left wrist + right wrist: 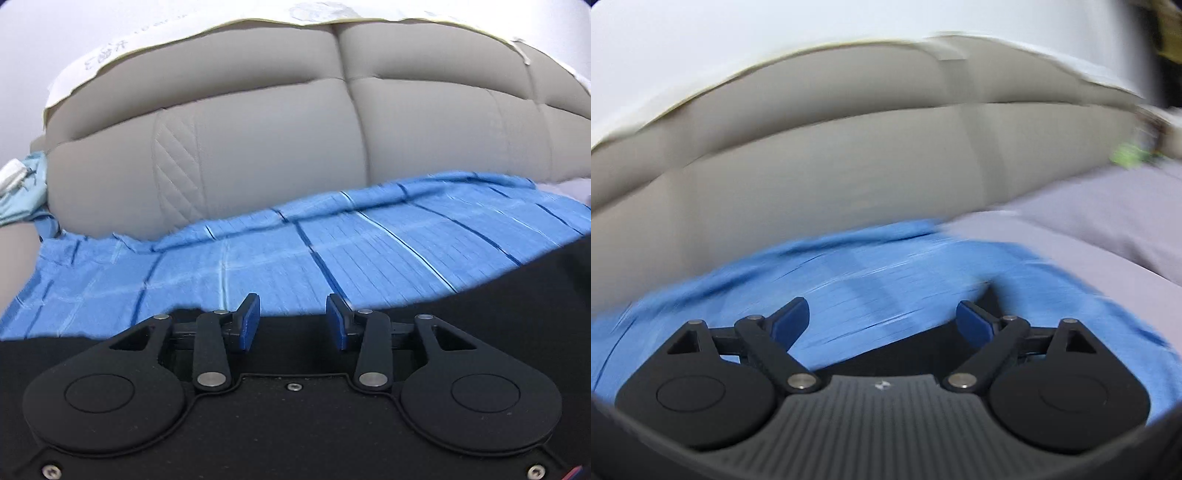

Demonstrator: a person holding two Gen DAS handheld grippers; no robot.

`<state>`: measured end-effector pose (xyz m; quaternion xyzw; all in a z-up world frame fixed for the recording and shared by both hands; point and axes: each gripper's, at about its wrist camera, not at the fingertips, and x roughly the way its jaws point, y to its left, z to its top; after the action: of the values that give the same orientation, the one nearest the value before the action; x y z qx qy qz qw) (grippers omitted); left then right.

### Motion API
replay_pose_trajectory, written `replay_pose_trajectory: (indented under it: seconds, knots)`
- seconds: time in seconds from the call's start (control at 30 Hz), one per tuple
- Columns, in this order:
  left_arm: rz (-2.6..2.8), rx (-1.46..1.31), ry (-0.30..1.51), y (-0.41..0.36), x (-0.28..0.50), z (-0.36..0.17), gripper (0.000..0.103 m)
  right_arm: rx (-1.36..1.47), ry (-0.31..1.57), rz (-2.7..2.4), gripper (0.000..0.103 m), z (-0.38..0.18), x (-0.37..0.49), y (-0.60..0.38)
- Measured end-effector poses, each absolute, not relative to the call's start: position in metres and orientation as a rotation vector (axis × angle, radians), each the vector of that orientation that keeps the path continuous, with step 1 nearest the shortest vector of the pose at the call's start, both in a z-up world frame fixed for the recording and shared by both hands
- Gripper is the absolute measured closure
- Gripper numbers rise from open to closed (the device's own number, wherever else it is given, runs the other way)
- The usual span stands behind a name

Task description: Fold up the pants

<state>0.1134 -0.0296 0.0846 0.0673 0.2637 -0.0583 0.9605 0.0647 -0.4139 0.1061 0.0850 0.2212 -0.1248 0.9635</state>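
Two views, left first: the left claw [293, 320] stands partly apart, gripping nothing, over blue checked cloth pants [332, 240] lying along the grey padded sofa's [258, 147] seat, against its back. Right view, blurred: the right claw [882, 320] gapes wide and empty above the pants [886, 273].

From where I sit, the grey sofa backrest [266, 147] fills most of the left view, padded in panels with a patch of diagonal stitching. A white sheet [110, 55] with faint markings drapes over its top edge. At far left lies a pale blue-green cloth [22, 199]. On my right view, blurred, a lilac fabric [1108, 218] lies, perhaps another garment.
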Motion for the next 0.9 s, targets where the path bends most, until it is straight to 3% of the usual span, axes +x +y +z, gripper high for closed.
replay_pose_trajectory:
  seconds: [0.2, 0.33, 0.67, 0.73, 0.8, 0.9]
  knots:
    - [-0.068, 0.143, 0.616, -0.029, 0.107, 0.055, 0.062, -0.084, 0.582, 0.182, 0.019, 0.079, 0.073, -0.280]
    - [-0.025, 0.088, 0.599, -0.020, 0.110, 0.048, 0.059, -0.206, 0.627, 0.281, 0.024, 0.059, 0.077, -0.244]
    - [-0.018, 0.080, 0.612, -0.016, 0.114, 0.047, 0.052, 0.063, 0.647, -0.302, 0.033, 0.069, 0.090, -0.407]
    - [-0.012, 0.079, 0.616, -0.016, 0.115, 0.047, 0.052, 0.158, 0.602, -0.510, 0.052, 0.077, 0.072, -0.448]
    - [-0.006, 0.079, 0.620, -0.017, 0.115, 0.048, 0.052, 0.252, 0.464, -0.554, 0.036, 0.094, 0.033, -0.468]
    - [-0.001, 0.085, 0.624, -0.019, 0.117, 0.048, 0.052, 0.306, 0.405, -0.590, 0.033, 0.106, -0.006, -0.471]
